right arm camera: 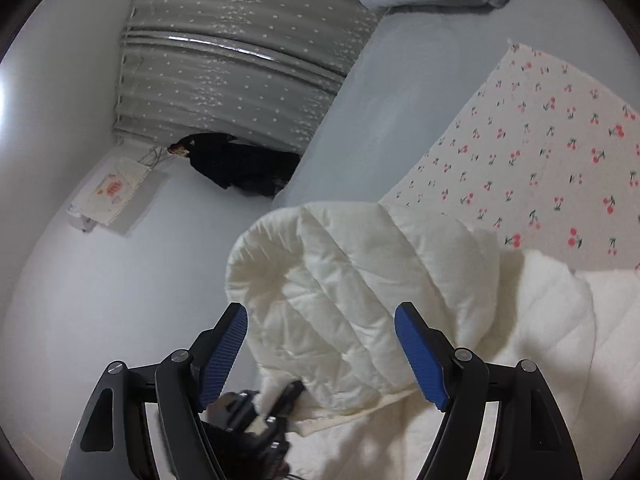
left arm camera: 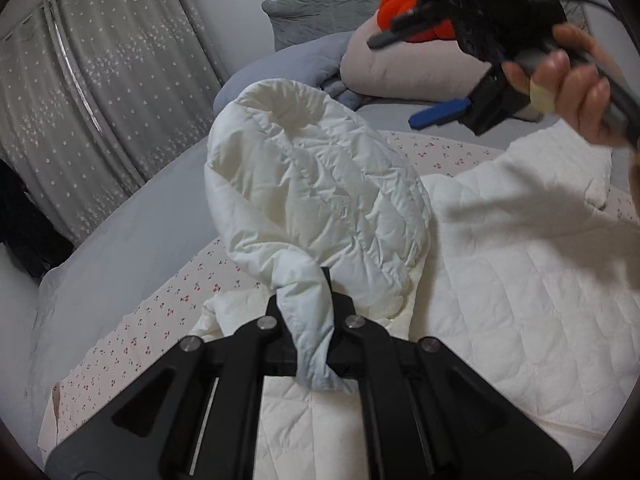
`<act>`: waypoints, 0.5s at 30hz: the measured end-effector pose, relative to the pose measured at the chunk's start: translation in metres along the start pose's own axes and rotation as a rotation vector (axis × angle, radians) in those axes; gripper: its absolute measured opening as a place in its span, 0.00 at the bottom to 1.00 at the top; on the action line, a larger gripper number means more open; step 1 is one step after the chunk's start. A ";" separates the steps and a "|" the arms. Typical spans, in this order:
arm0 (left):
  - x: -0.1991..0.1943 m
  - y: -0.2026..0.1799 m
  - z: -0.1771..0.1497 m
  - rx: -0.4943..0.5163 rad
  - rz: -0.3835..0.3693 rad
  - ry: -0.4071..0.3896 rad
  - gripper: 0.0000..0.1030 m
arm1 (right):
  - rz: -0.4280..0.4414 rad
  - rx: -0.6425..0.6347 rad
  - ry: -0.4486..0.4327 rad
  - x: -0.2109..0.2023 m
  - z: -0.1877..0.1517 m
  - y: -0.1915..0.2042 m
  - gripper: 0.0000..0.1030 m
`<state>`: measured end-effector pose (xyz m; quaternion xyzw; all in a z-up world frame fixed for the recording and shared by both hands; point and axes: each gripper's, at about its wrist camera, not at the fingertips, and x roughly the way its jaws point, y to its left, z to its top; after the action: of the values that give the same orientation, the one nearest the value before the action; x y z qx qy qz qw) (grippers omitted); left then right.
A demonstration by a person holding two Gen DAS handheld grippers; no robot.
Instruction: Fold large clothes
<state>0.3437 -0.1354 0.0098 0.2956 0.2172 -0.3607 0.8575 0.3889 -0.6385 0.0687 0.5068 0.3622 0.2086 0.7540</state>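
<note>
A white quilted padded jacket [left arm camera: 500,264] lies spread on the bed. My left gripper [left arm camera: 316,304] is shut on a bunched part of it and lifts a puffy fold [left arm camera: 320,184] up above the rest. The same lifted fold shows in the right wrist view [right arm camera: 360,300]. My right gripper [right arm camera: 320,344] is open and empty, held in the air above the fold, its blue pads [right arm camera: 416,352] wide apart. It also shows in the left wrist view [left arm camera: 440,76], up at the right in a hand. The left gripper shows small below it [right arm camera: 276,404].
A cherry-print sheet [right arm camera: 540,140] lies under the jacket on a grey bed [left arm camera: 120,248]. Pillows, a grey blanket and an orange plush [left arm camera: 400,8] sit at the head. Star-patterned curtains [left arm camera: 100,100] hang to the left. Dark clothing [right arm camera: 240,164] and a paper lie on the floor.
</note>
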 end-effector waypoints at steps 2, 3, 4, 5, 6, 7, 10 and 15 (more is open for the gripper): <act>-0.004 -0.005 -0.013 0.014 0.008 0.020 0.06 | -0.020 0.037 0.021 -0.004 0.000 0.004 0.79; -0.004 -0.009 -0.017 0.021 0.012 0.029 0.06 | -0.067 0.030 0.024 -0.005 -0.001 0.008 0.80; -0.004 -0.012 -0.022 0.028 0.017 0.035 0.06 | -0.111 0.007 0.026 -0.006 -0.002 0.014 0.80; -0.005 -0.014 -0.026 0.034 0.021 0.040 0.06 | -0.130 -0.012 0.033 -0.006 -0.003 0.019 0.80; -0.004 -0.015 -0.028 0.038 0.023 0.043 0.06 | -0.124 -0.004 0.049 -0.003 -0.004 0.021 0.80; -0.005 -0.017 -0.030 0.041 0.024 0.042 0.06 | -0.110 0.022 0.072 0.001 -0.004 0.023 0.80; -0.006 -0.018 -0.029 0.038 0.026 0.037 0.06 | -0.162 -0.119 0.094 0.019 0.000 0.056 0.81; -0.006 -0.007 -0.030 0.034 0.038 0.039 0.07 | -0.376 -0.819 0.113 0.050 -0.017 0.135 0.83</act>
<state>0.3296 -0.1162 -0.0113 0.3212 0.2221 -0.3423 0.8546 0.4152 -0.5400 0.1714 0.0801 0.3764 0.2214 0.8961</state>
